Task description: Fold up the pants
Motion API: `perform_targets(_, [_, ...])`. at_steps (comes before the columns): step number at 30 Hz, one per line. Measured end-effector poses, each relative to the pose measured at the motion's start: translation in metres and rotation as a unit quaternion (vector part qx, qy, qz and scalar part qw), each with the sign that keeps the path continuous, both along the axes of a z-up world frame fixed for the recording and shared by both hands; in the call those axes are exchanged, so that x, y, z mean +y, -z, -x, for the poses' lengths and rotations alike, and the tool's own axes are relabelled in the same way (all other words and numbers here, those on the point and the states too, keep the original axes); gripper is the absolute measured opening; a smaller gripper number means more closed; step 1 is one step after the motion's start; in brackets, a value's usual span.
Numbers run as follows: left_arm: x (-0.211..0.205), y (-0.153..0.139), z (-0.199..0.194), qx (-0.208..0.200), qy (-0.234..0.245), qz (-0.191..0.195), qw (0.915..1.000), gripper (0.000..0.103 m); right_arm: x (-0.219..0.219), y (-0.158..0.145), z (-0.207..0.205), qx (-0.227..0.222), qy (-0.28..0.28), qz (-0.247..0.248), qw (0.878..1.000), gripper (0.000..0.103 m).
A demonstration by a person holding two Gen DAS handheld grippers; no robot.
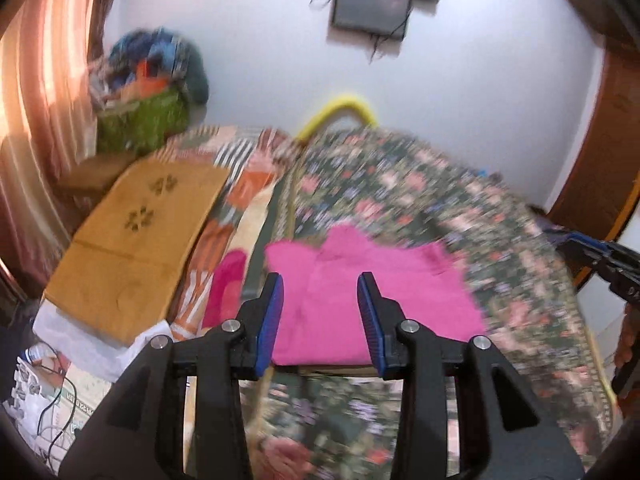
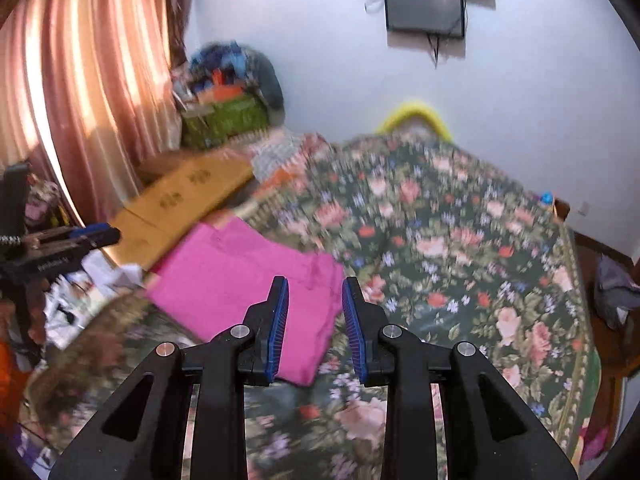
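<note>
While both views are smeared with blur, no writing reads clearly: the papers (image 1: 44, 384) on the floor left of the bed carry print too blurred to make out, and the tan box (image 1: 136, 248) shows only dark flower-like marks.

Your left gripper (image 1: 320, 284) has its blue pads apart with nothing between them; the pants (image 1: 360, 300) lie below and beyond them, not pinched. Your right gripper (image 2: 315, 286) also stands parted and empty, above the pants' right edge.

The pants are pink, folded into a flat block, lying on the bed (image 2: 460, 240) near its front left side. The bed wears a dark floral cover. The tan box lies just left of the pants, on a striped cloth (image 1: 240, 184). A yellow hoop (image 1: 340, 110) rises at the bed's far end. Beyond the bed's far left corner sits a green basket (image 2: 224, 120) heaped with clothes, beside a pink curtain (image 2: 80, 80). A dark screen (image 2: 424, 8) hangs on the white wall behind the bed.
</note>
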State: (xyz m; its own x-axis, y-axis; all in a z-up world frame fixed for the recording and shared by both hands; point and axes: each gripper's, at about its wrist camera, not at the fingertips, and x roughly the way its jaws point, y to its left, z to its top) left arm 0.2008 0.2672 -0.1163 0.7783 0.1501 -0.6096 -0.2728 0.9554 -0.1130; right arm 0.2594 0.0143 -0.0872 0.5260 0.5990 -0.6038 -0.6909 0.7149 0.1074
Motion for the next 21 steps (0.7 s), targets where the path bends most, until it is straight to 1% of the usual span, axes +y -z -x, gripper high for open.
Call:
perform_targets(3, [-0.029, -0.037, 0.027, -0.040, 0.011, -0.012, 0.9991, 0.038, -0.012, -0.032, 0.030, -0.027, -0.003, -0.031, 0.999, 0.025])
perform_targets(6, [-0.063, -0.076, 0.064, -0.084, 0.022, -0.034, 0.9957, 0.038, -0.028, -0.062, 0.062, -0.053, -0.008, -0.066, 0.996, 0.025])
perform_targets(9, [-0.091, -0.106, 0.097, -0.119, 0.029, -0.048, 0.9913, 0.038, -0.041, -0.084, 0.092, -0.078, -0.014, -0.090, 0.993, 0.025])
perform_targets(10, [-0.098, -0.112, 0.106, -0.128, 0.030, -0.052, 0.9900, 0.038, -0.046, -0.094, 0.106, -0.091, -0.016, -0.097, 0.991, 0.025])
perform_targets(12, [-0.113, -0.126, 0.127, -0.147, 0.027, -0.064, 0.9866, 0.039, -0.053, -0.104, 0.126, -0.111, -0.018, -0.108, 0.988, 0.025])
perform_targets(13, [-0.120, -0.132, 0.137, -0.157, 0.027, -0.069, 0.9848, 0.042, -0.057, -0.110, 0.139, -0.122, -0.021, -0.115, 0.986, 0.025])
perform_targets(16, [-0.139, -0.143, 0.165, -0.182, 0.026, -0.080, 0.9796, 0.051, -0.066, -0.119, 0.163, -0.136, -0.029, -0.138, 0.981, 0.026])
perform_targets(18, [-0.150, -0.148, 0.183, -0.197, 0.030, -0.084, 0.9764, 0.057, -0.072, -0.124, 0.177, -0.144, -0.029, -0.151, 0.978, 0.031])
perform_targets(20, [-0.159, -0.150, 0.195, -0.207, 0.032, -0.088, 0.9739, 0.061, -0.076, -0.124, 0.183, -0.155, -0.023, -0.158, 0.975, 0.049])
perform_targets(21, [-0.163, -0.151, 0.202, -0.211, 0.033, -0.090, 0.9727, 0.066, -0.079, -0.126, 0.189, -0.161, -0.019, -0.162, 0.973, 0.053])
